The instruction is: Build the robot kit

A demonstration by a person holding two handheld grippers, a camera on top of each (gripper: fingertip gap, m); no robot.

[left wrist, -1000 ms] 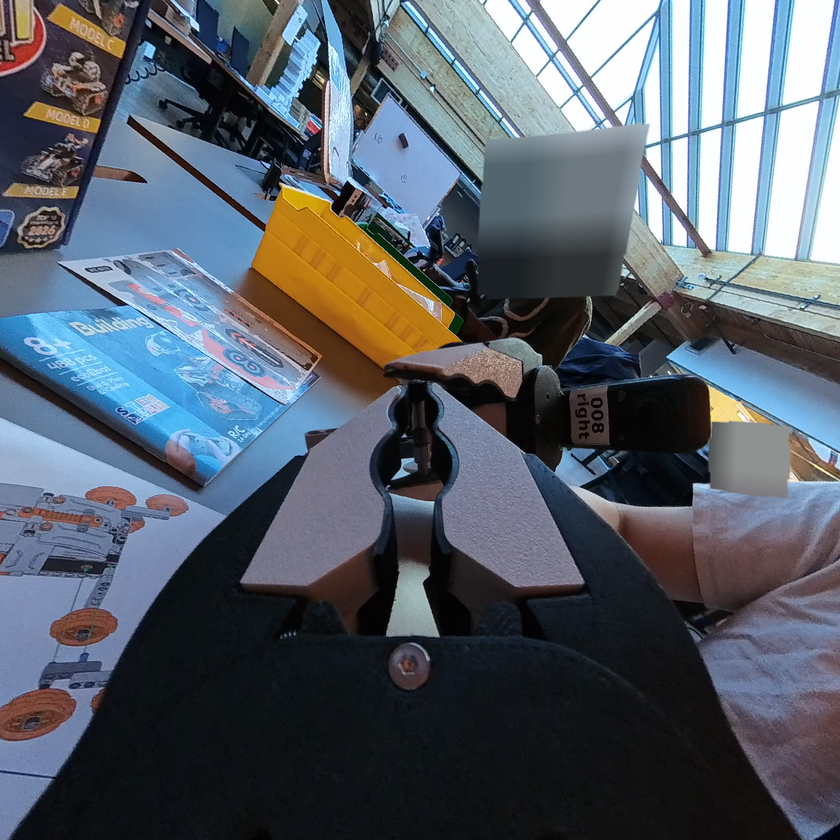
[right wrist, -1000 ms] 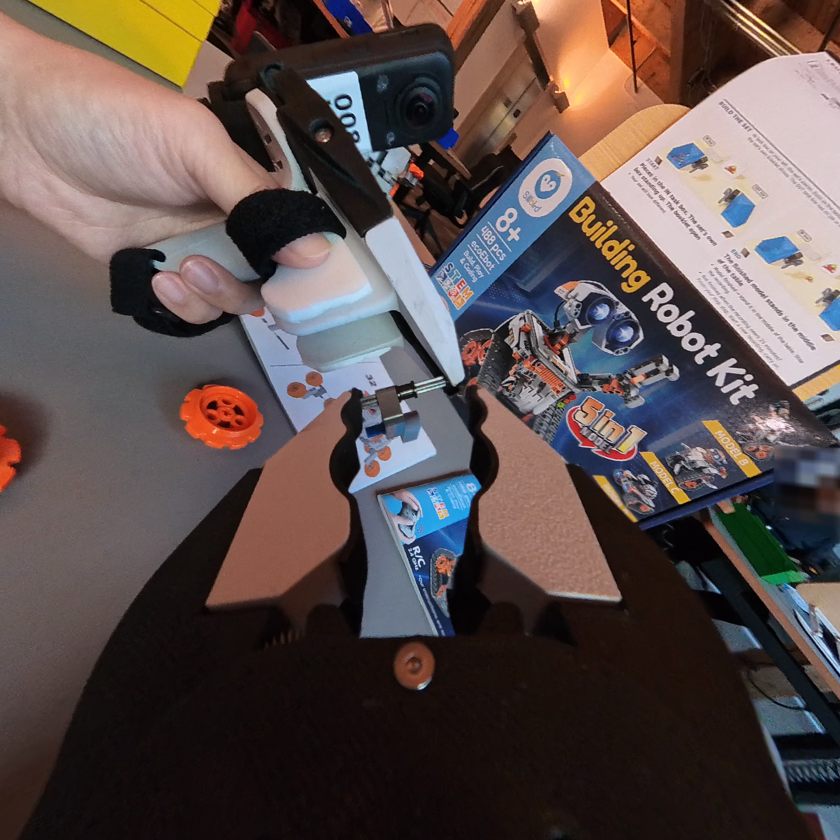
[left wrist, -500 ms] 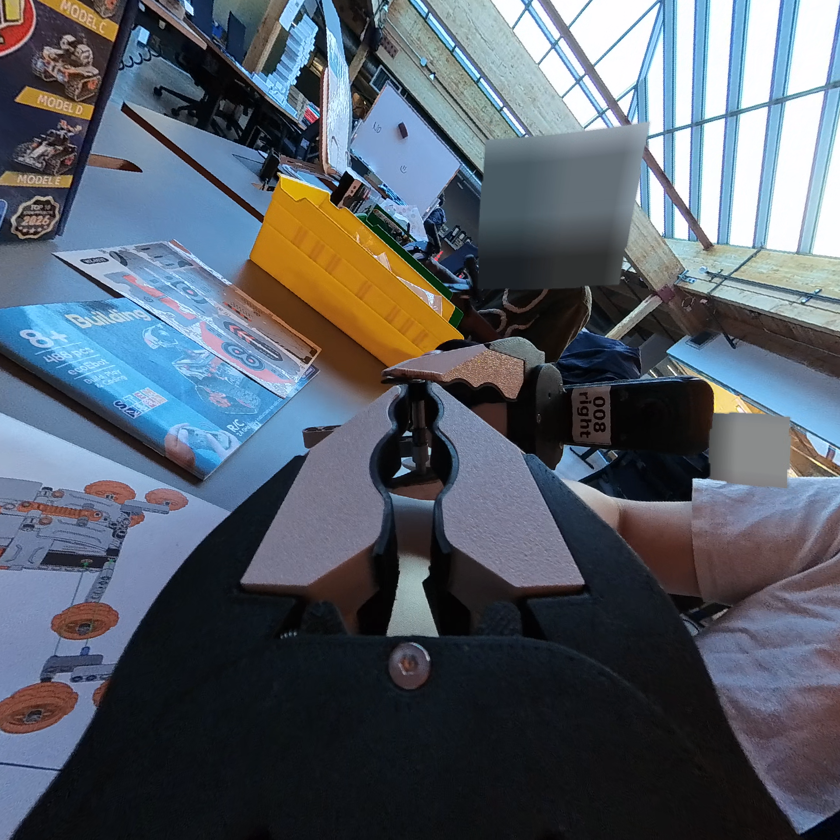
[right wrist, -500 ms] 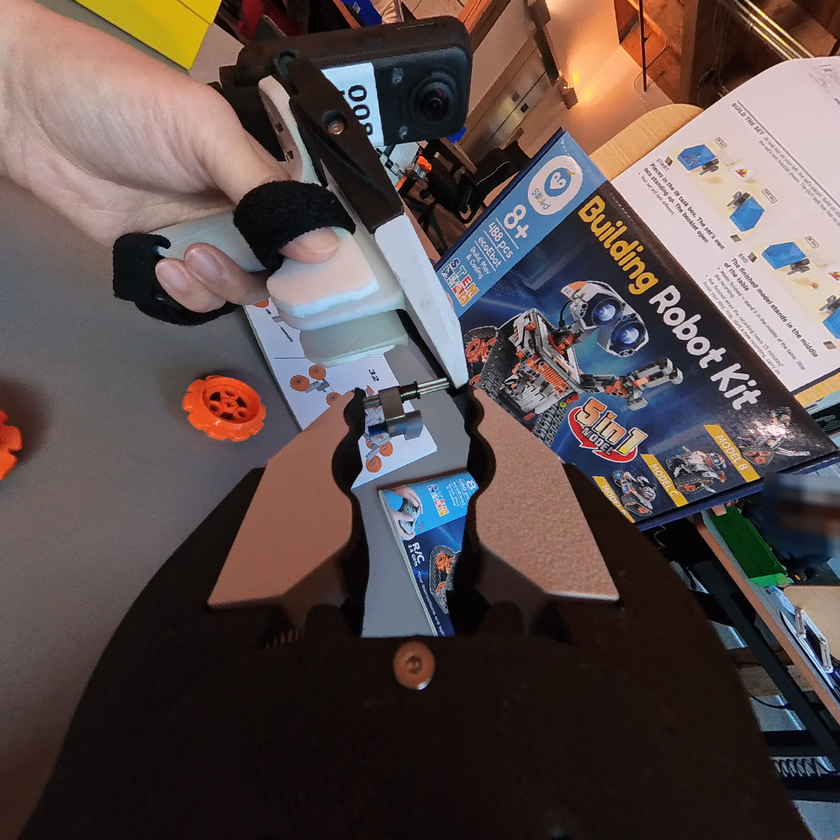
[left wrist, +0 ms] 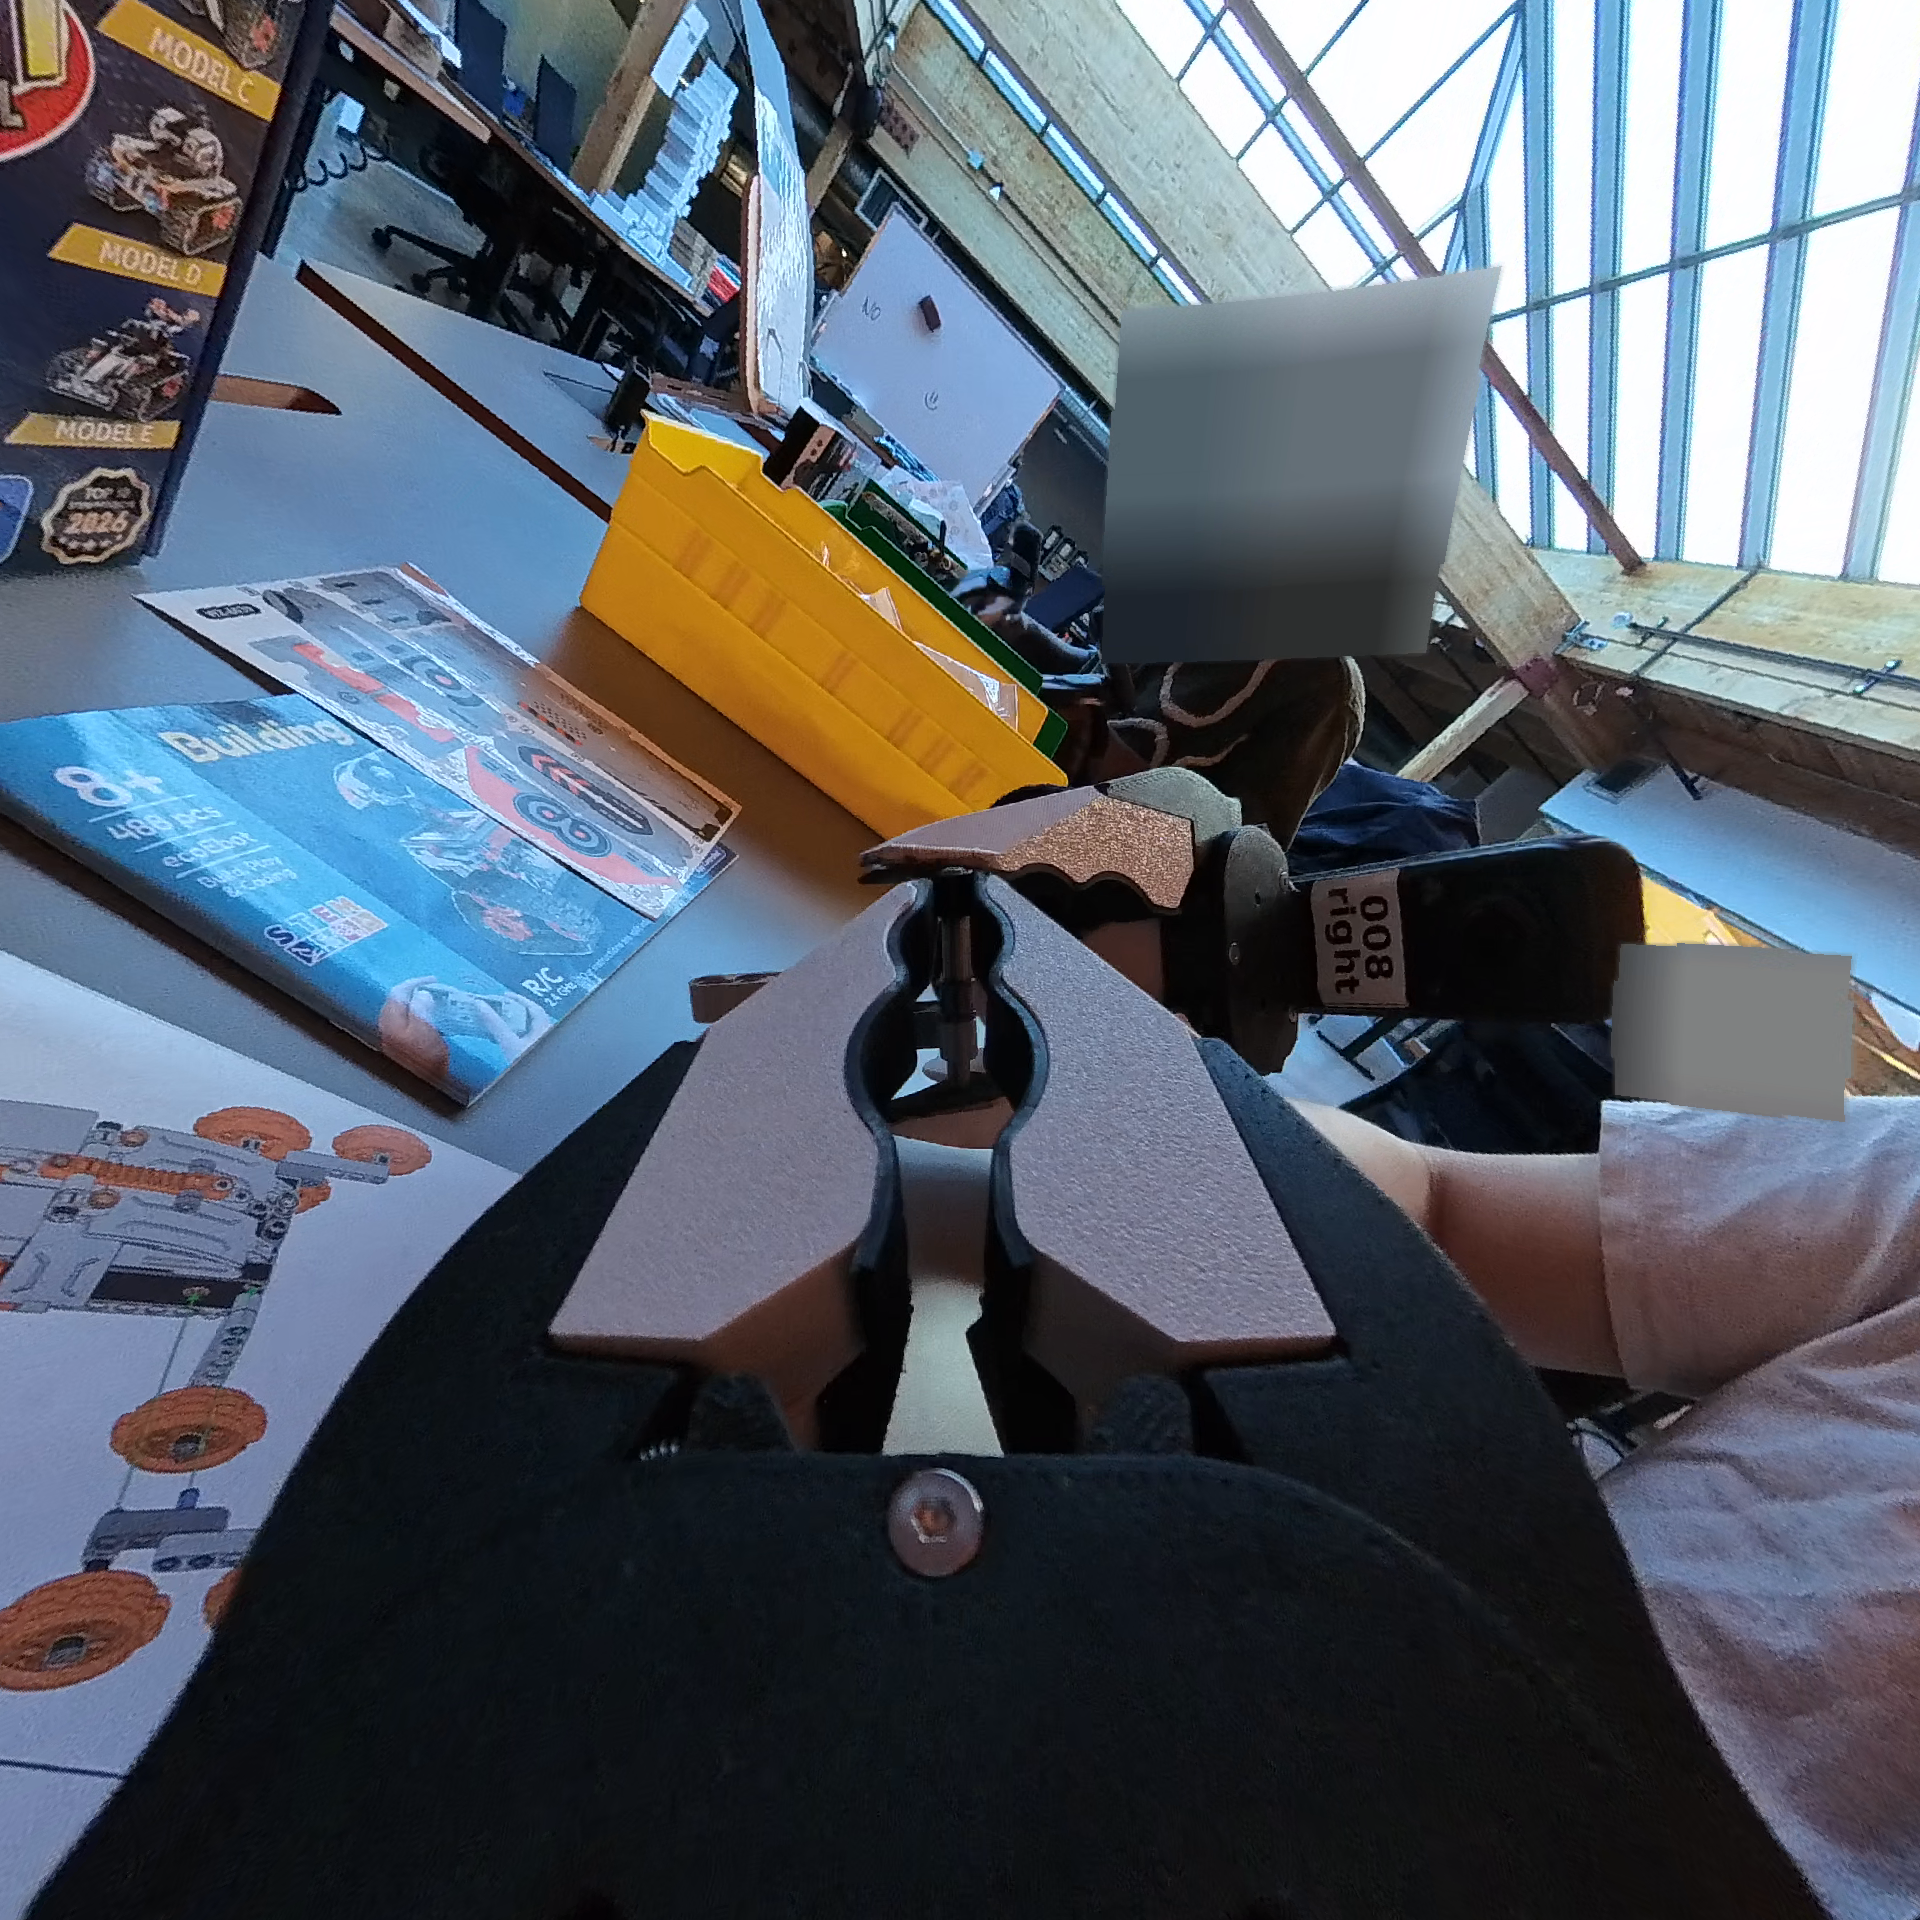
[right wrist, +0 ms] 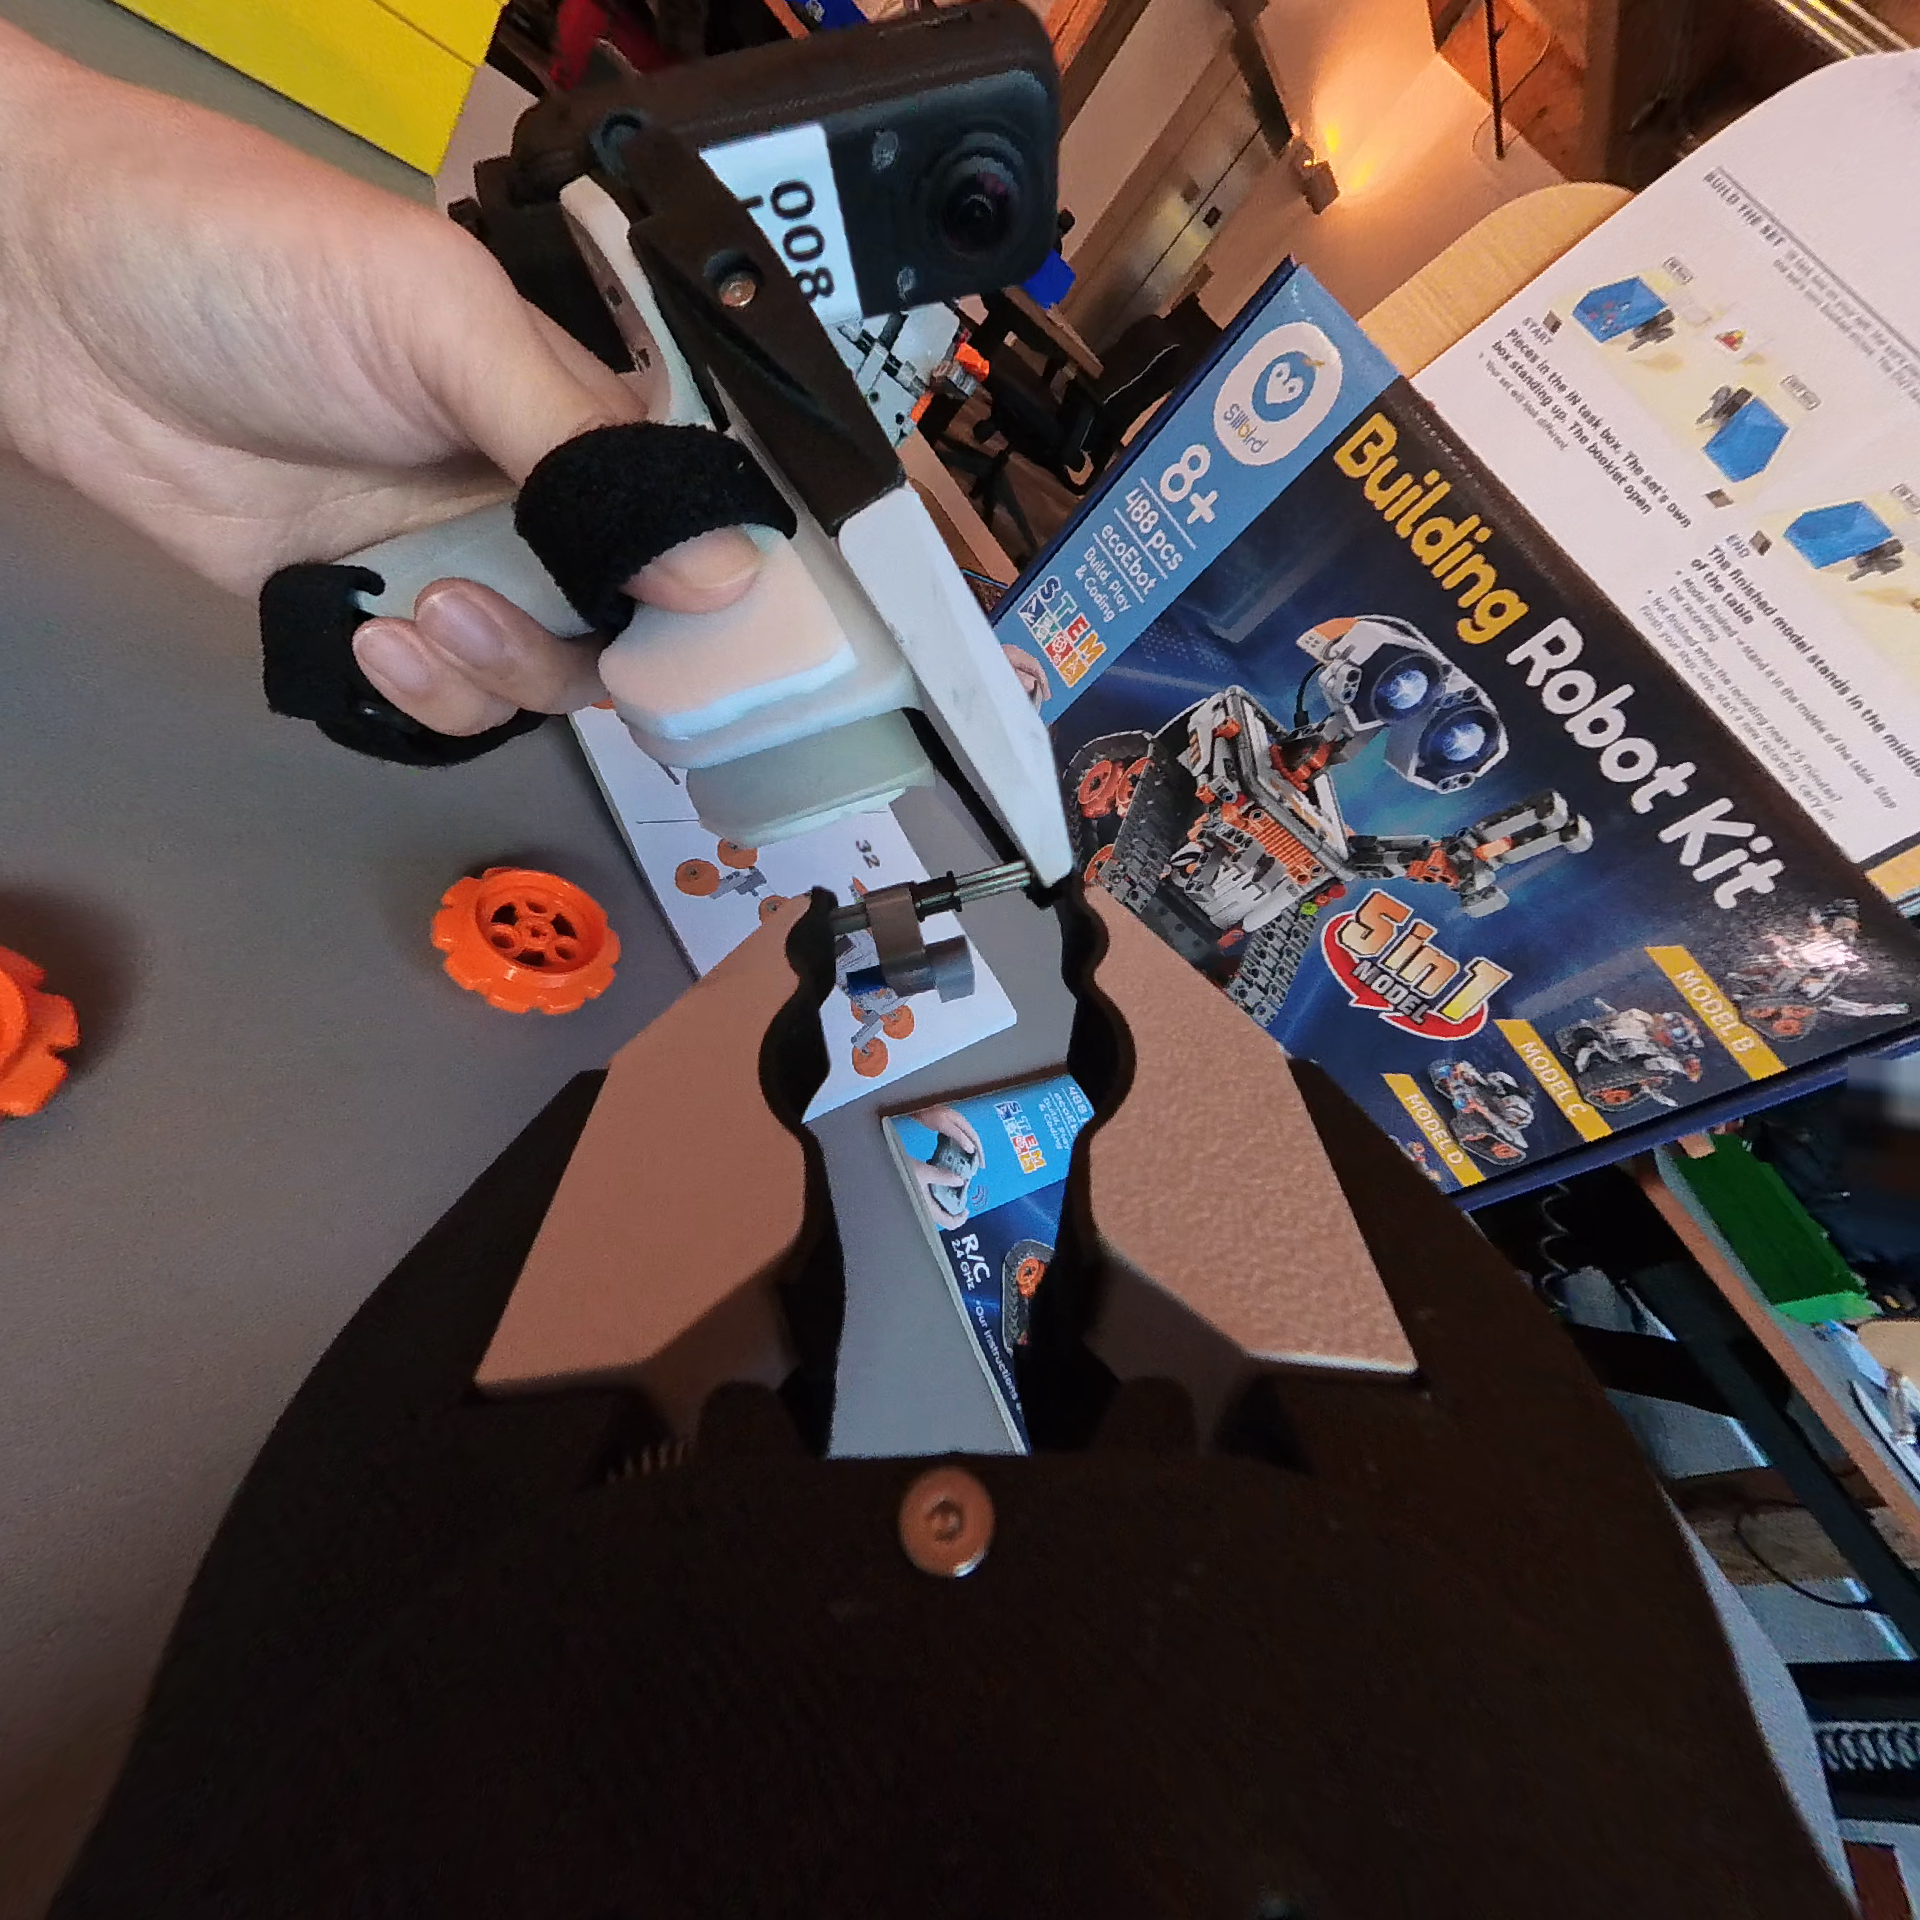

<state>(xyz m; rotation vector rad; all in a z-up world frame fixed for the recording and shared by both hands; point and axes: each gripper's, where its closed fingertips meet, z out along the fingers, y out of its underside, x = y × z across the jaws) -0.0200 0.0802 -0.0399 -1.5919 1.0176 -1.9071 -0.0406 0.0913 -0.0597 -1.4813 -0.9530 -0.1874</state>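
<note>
My left gripper [left wrist: 951, 920] is shut on a thin dark axle [left wrist: 956, 977] and holds it in the air above the grey table. In the right wrist view the axle [right wrist: 977, 883] sticks out sideways from the left gripper's white fingers [right wrist: 966, 665] and carries a small grey connector [right wrist: 914, 940]. My right gripper [right wrist: 940, 914] is open, with one fingertip on each side of the axle's length. Its left fingertip is at the axle's free end. In the left wrist view one brown finger [left wrist: 1081, 842] of the right gripper lies across the axle's tip.
Two orange wheels [right wrist: 525, 940] [right wrist: 26, 1029] lie on the table [right wrist: 208, 1195]. A kit box [right wrist: 1455, 779], a blue booklet [left wrist: 312, 873] and a printed instruction sheet [left wrist: 156, 1299] lie nearby. A yellow bin [left wrist: 810, 644] stands farther back. A person's arm [left wrist: 1507, 1236] is at the right. The tips of both grippers are at nearly the same place.
Both grippers have drifted slightly but keep the same pose to each other. The left stays shut on the axle and the right stays open around it.
</note>
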